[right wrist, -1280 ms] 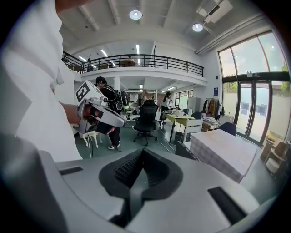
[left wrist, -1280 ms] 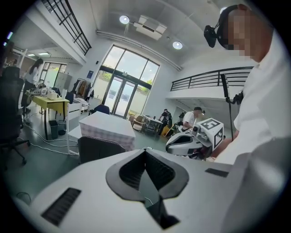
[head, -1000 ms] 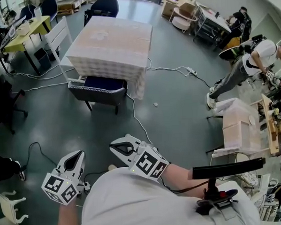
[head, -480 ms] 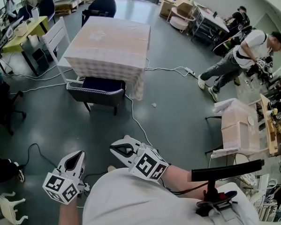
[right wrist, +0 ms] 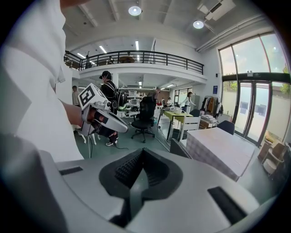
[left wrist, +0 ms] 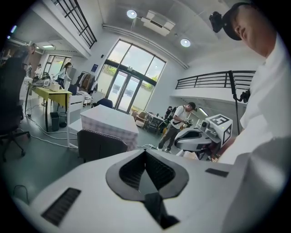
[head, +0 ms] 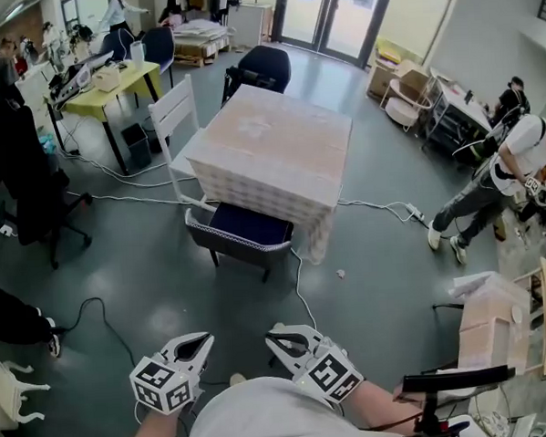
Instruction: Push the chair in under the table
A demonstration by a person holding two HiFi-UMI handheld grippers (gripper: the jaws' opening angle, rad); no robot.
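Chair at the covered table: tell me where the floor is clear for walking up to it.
Bare grey floor lies left of the chair, toward the black office chair. On its near side a white cable runs across the floor. Right of the table, another cable and a person crowd it.

We hold the left gripper [head: 204, 340] and right gripper [head: 273, 340] side by side. Well ahead of both stands the chair [head: 240, 235], partly under the table [head: 274, 149] behind it. A cable [head: 298, 285] runs from the chair toward the right gripper. An office chair [head: 29, 180] stands far left of the left gripper, a person [head: 499, 169] far right of the right one.
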